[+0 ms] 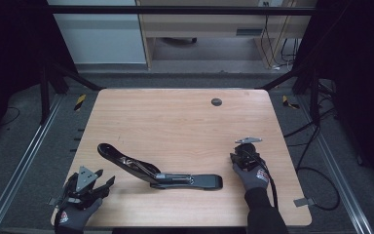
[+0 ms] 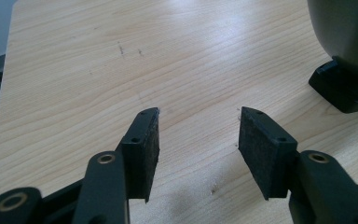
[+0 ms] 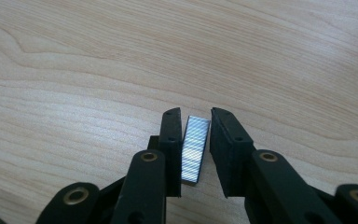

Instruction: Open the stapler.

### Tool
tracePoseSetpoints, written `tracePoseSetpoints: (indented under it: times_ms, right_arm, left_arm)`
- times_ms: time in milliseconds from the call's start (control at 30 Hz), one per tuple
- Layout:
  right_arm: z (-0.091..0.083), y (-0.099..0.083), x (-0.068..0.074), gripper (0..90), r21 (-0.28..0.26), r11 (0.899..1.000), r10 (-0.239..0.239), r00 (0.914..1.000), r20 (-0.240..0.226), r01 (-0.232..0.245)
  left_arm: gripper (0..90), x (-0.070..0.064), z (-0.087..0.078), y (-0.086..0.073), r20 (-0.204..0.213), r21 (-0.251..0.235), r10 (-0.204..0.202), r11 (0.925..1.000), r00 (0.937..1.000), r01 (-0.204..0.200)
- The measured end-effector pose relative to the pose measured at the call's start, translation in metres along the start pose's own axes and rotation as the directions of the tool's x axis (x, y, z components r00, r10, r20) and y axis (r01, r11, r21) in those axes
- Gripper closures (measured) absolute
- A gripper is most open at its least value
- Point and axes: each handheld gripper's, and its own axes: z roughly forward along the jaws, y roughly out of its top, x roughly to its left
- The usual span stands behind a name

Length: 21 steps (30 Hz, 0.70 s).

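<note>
Right gripper view: right hand-held gripper (image 3: 195, 116) narrowly brackets a staple strip (image 3: 195, 148); left hand-held gripper (image 2: 198, 112) gapes wide.

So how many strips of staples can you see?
1. A single strip of staples sits between the right tongs, above the table, right of the open stapler. More may be hidden inside the stapler.

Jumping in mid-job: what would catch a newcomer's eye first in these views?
The black stapler, swung wide open, lies near the front middle of the table. In the right gripper view, a shiny strip of staples sits between the jaws of the right hand-held gripper, against one pad with a gap at the other. The left hand-held gripper is open over bare wood at the front left corner.
</note>
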Motion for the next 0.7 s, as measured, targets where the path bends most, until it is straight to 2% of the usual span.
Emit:
tracePoseSetpoints:
  times_ms: [367,533,700]
  right_arm:
    - [-0.002,0.001,-0.001,78.3,0.001,1.0,0.006,1.0,-0.002,-0.006]
    - [-0.01,0.002,0.001,78.3,-0.014,1.0,-0.011,0.9998,-0.015,0.011]
    - [-0.024,-0.004,0.0,78.3,-0.038,0.998,-0.049,0.9986,-0.018,0.049]
  left_arm:
    - [48.0,0.0,0.0,0.0,-0.001,0.003,0.002,1.0,1.0,-0.002]
    - [48.0,0.0,0.0,0.0,-0.003,0.002,0.0,1.0,1.0,0.0]
    - [48.0,0.0,0.0,0.0,-0.005,0.003,0.0,1.0,1.0,0.0]
